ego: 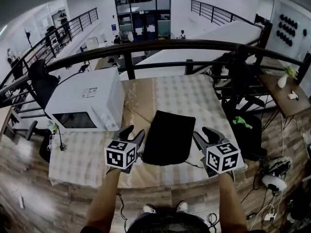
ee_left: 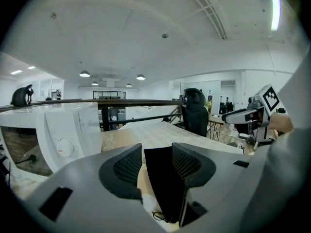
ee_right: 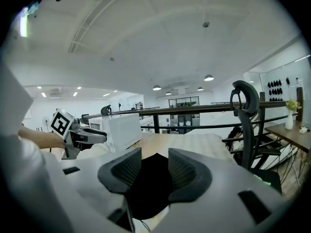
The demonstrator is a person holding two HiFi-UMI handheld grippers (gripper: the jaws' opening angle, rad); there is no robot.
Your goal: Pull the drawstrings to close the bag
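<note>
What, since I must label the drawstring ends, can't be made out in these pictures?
- Drawstrings: too thin to trace in the head view. The left gripper view shows only a small loop at the bag's near edge.
- Bag mouth, open or drawn: too dark in the head view. In the gripper views, the left gripper and right gripper largely hide it behind their open jaws.

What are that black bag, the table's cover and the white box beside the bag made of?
The black bag looks like soft matte cloth: it lies limp and flat, without shine. The table cover seems to be woven fabric, with a faint check pattern. The white box, a microwave, has a smooth casing, painted metal or plastic; I cannot tell which.
</note>
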